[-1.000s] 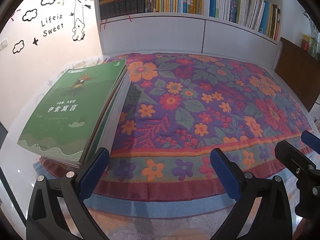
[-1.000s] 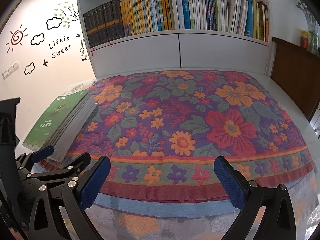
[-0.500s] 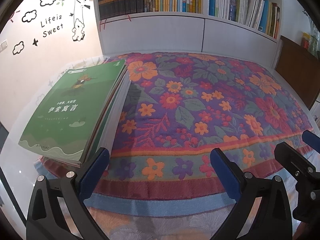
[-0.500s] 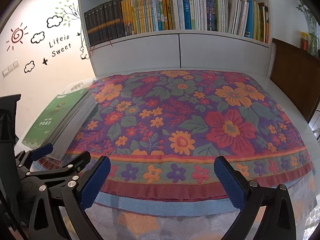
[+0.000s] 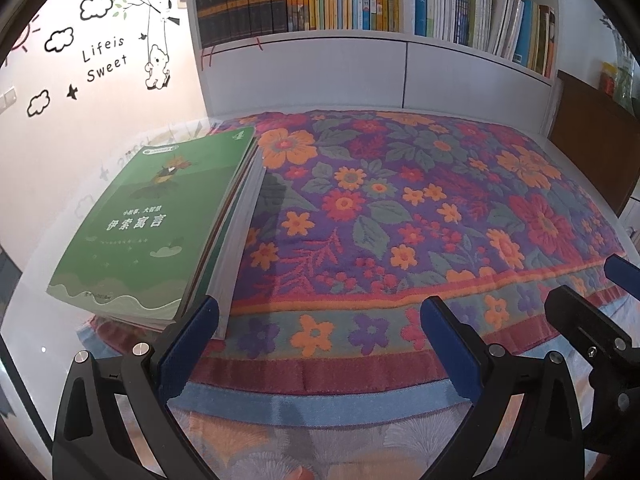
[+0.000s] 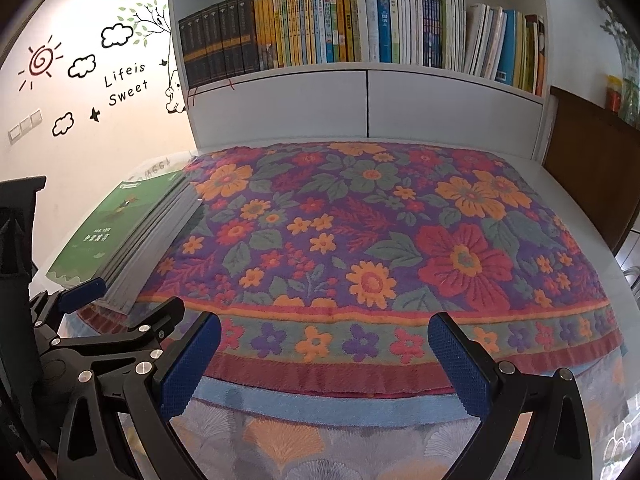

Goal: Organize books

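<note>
Left gripper (image 5: pixel 318 334): jaws spread wide, nothing between them; it hangs over the near border of the cloth, its left blue pad (image 5: pixel 188 350) just beside the near corner of the stack
Right gripper (image 6: pixel 324 354): jaws equally wide apart, holding nothing, above the near hem at lower centre of its own frame
Book stack (image 5: pixel 160 224): left of frame in the left wrist view, lying flat on the left edge of the table; a green-covered volume on top, several more beneath, page edges facing the cloth
Floral cloth (image 5: pixel 400 216): covers most of the table top, bare across its middle
Bookcase (image 6: pixel 360 92): upper centre, one shelf packed with upright books
Wall decals (image 6: pixel 120 80): upper left, clouds, sun and lettering
</note>
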The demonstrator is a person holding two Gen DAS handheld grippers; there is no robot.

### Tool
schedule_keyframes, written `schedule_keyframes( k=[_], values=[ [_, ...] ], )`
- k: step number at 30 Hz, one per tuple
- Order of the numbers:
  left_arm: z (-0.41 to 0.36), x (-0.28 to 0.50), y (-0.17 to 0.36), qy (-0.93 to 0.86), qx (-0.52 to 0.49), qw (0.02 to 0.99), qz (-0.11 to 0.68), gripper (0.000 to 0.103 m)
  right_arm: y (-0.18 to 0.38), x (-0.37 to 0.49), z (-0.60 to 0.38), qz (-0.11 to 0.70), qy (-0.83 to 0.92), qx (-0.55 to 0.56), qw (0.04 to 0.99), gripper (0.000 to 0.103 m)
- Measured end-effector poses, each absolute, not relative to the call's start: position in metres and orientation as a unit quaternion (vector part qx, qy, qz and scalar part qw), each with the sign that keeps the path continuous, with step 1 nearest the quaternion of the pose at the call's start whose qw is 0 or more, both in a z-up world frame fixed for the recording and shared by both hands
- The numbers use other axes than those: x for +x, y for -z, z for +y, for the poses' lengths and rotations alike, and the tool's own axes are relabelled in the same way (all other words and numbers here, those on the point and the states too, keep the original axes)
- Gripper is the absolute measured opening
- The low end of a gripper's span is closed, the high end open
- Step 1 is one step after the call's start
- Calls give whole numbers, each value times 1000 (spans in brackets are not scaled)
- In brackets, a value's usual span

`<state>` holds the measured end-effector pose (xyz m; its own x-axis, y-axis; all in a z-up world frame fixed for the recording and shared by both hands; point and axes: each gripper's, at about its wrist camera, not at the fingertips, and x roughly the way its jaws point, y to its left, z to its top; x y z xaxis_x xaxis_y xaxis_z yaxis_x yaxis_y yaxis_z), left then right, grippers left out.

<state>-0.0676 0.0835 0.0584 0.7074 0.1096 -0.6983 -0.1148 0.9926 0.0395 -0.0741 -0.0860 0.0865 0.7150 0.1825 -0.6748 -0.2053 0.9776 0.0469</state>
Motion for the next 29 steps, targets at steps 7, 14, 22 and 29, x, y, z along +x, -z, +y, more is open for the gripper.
schedule_keyframes(
  k=[7, 14, 22, 29],
  values=[
    [83, -70, -61, -58, -4, 925, 376, 101, -88, -77, -85, 361, -104, -15, 927, 103],
    [83, -71, -60, -56, -7, 924, 377, 101, -86, -79, -82, 366, -105, -17, 925, 103],
    [81, -73, -61, -56, -2, 928, 368, 101, -86, -80, -83, 367, -105, -14, 924, 103],
    [76, -73, -62, -58, 5, 931, 361, 101, -83, -79, -87, 372, -101, -6, 923, 103]
  ],
)
